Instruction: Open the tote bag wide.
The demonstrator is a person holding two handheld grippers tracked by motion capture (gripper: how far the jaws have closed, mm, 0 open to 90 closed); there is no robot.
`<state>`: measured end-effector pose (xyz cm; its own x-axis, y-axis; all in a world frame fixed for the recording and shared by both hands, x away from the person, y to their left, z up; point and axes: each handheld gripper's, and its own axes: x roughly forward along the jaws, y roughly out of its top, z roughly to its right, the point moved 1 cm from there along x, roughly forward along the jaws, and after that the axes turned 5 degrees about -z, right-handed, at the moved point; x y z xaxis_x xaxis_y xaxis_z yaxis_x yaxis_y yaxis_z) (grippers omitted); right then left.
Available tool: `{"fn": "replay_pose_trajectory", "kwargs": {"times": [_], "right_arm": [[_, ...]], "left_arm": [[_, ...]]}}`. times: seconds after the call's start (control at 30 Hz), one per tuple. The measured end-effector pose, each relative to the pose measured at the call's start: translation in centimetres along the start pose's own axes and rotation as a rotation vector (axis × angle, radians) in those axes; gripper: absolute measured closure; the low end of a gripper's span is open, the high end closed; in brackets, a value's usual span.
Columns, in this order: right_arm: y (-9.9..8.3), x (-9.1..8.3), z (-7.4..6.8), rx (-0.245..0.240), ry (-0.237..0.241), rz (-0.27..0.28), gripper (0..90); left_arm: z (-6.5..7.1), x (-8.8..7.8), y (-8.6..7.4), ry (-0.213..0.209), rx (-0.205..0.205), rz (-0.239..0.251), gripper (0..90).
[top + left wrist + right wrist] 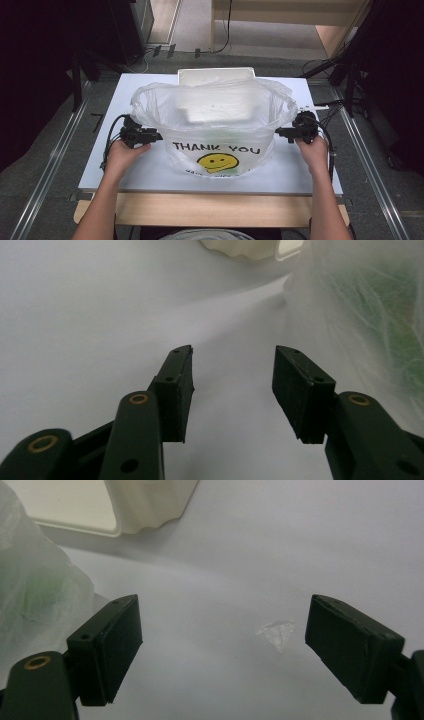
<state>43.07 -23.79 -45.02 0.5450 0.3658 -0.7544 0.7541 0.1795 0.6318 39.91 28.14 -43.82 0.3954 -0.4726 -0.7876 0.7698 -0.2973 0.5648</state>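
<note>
Translucent white plastic "THANK YOU" bag (215,127) sits between both claws, white foam box (216,107) inside. Left claw (232,377) and right claw (222,640) both apart, empty.

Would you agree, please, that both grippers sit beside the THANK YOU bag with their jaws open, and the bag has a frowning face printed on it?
Not quite: the face on the bag is a yellow smiley, not a frown, as the high view shows. The rest holds: the left gripper and the right gripper sit beside the bag, one at each side, with jaws open and nothing between them.
</note>
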Motion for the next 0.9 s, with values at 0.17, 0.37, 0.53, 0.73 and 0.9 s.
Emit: {"fn": "replay_pose_trajectory", "kwargs": {"times": [0.17, 0.37, 0.53, 0.73, 0.9], "right_arm": [[0.09, 0.0, -0.07, 0.007, 0.027, 0.009, 16.1], [0.15, 0.05, -0.24, 0.006, 0.009, 0.026, 17.5], [0.18, 0.01, -0.43, -0.008, 0.032, 0.031, 18.8], [0.18, 0.04, -0.61, -0.024, 0.024, 0.026, 21.1], [0.18, 0.1, -0.63, -0.022, 0.029, 0.021, 21.9]], "left_arm": [[0.16, 0.09, 0.14, -0.005, 0.004, 0.003, 55.0], [-0.35, 0.07, 0.54, -0.024, -0.032, -0.001, 57.8], [-0.28, 0.15, 0.61, -0.02, -0.015, -0.008, 55.2], [-0.4, 0.37, 0.58, -0.039, -0.028, -0.031, 44.7], [-0.4, 0.13, 0.56, -0.043, -0.024, -0.016, 42.3]]}}
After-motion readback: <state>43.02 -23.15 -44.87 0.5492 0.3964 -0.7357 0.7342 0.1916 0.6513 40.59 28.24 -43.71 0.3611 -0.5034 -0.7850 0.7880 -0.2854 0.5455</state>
